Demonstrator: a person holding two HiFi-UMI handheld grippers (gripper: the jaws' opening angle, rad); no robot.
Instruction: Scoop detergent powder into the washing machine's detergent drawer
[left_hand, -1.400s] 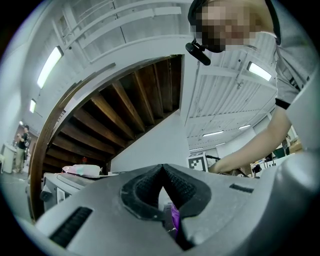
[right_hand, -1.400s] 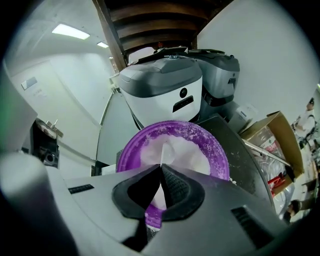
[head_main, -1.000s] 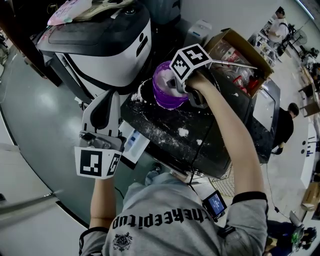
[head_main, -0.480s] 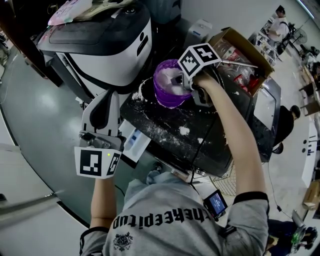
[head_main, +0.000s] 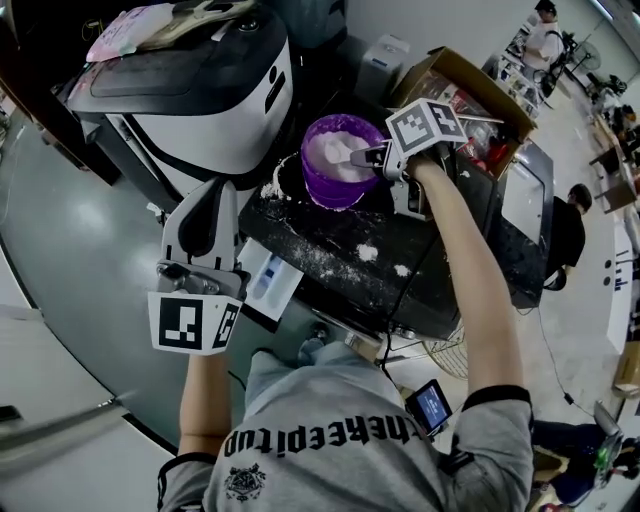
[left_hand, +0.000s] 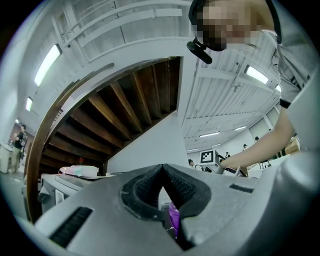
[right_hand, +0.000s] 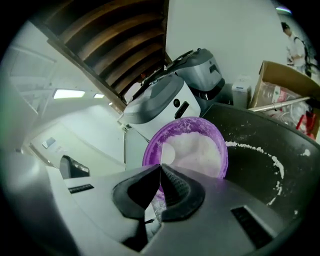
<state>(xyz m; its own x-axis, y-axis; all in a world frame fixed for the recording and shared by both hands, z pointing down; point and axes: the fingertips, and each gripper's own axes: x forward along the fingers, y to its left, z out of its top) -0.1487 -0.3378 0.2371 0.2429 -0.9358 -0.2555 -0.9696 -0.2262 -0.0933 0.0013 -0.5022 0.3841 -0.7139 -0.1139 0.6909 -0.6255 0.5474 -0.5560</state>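
Checking the right gripper first, we find its jaws pressed together on the handle of a white scoop. The scoop's bowl lies just past the jaw tips, at the near edge of the detergent powder. That powder fills a purple tub.

In the head view the tub stands at 12 o'clock on a black surface. The right gripper reaches it from 3 o'clock. Loose powder is scattered over the black surface from 6 to 8 o'clock of the tub, and a few lumps lie nearer the person.

We note a white-and-black washing machine at 10 o'clock of the tub, just beside the black surface. An open cardboard box sits at 2 o'clock.

The left gripper is narrow. Its pads meet at the tips with nothing between them. In the head view it is held low at 8 o'clock, pointing toward 12 o'clock, well apart from the tub.

A white-and-blue tray-like part shows just beside the left gripper at 3 o'clock, under the edge of the black surface. We cannot tell whether this is the detergent drawer.
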